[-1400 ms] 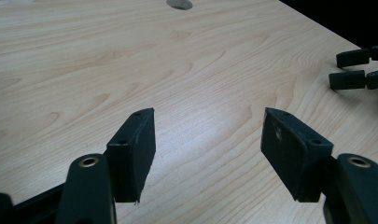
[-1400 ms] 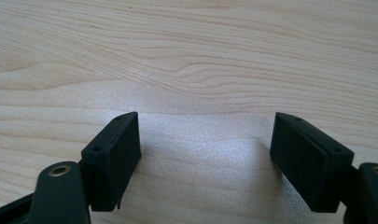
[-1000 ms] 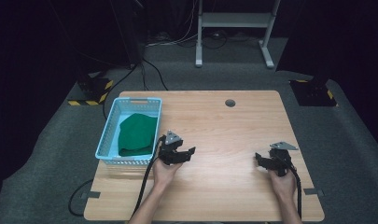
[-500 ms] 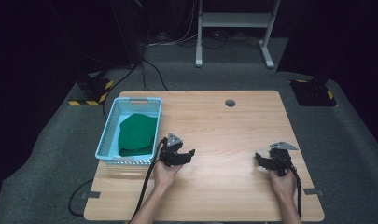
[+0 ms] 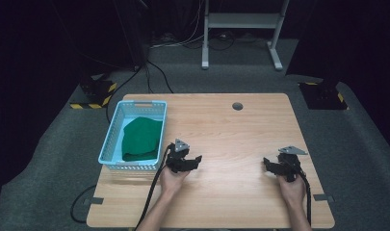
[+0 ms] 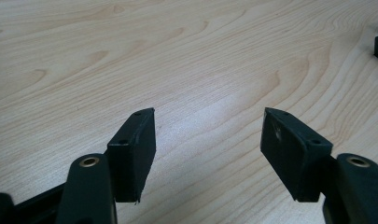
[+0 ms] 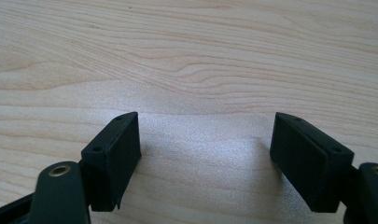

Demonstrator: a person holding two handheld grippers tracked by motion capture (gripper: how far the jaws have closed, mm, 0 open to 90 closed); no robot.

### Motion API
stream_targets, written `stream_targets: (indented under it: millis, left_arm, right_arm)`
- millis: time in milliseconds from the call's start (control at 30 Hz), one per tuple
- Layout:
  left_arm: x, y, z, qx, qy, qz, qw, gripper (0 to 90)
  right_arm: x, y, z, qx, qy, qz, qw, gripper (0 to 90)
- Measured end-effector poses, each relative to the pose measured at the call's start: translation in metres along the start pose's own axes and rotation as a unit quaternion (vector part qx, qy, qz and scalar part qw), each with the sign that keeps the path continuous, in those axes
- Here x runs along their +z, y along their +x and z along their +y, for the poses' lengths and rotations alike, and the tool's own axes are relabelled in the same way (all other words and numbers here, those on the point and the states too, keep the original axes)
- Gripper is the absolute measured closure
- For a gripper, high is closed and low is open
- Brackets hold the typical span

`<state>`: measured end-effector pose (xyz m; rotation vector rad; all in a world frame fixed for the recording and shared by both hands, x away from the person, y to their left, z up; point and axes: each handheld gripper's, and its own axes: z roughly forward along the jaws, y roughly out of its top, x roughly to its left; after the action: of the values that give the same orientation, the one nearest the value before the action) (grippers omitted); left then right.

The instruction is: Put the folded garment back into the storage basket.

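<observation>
Grippers rest low on the wooden table (image 5: 231,139), one in each of the person's hands, both near the bottom of the high view. The left gripper (image 5: 196,160) sits left of centre, just beside the lower right corner of a light blue basket (image 5: 113,131); its jaws point toward the right of the frame. The right gripper (image 5: 267,162) lies well apart from it, at the lower right, with its jaws pointing left toward the other.

Along the left gripper (image 6: 207,135), in its own view, the two black jaws stand wide apart with bare wood grain between them and nothing held. The right gripper (image 7: 205,140) looks the same in its view: jaws spread, only table between.

Inside the basket lies a green cloth (image 5: 140,138), bunched up; its folds are hard to make out from above, and the near wall of the basket hides its lower edge. At the far right edge of the left gripper view, small dark shapes are cut off by the frame; I cannot tell what they are. The person's forearms are cut off at the bottom of the high view.
</observation>
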<state>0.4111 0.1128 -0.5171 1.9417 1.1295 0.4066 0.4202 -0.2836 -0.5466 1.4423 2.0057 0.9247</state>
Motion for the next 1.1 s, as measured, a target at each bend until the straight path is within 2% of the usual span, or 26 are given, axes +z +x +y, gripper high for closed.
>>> stream_targets:
  millis: [433, 1100]
  left_arm:
    - [0.007, 0.004, -0.010, -0.006, 0.008, 0.014, 0.9998, 35.9]
    - [0.015, 0.007, -0.019, 0.003, 0.019, 0.041, 0.9990, 35.3]
  right_arm:
    - [0.000, 0.000, 0.000, 0.000, 0.000, 0.000, 1.0000, 24.3]
    - [0.000, 0.000, 0.000, 0.000, 0.000, 0.000, 1.0000, 24.3]
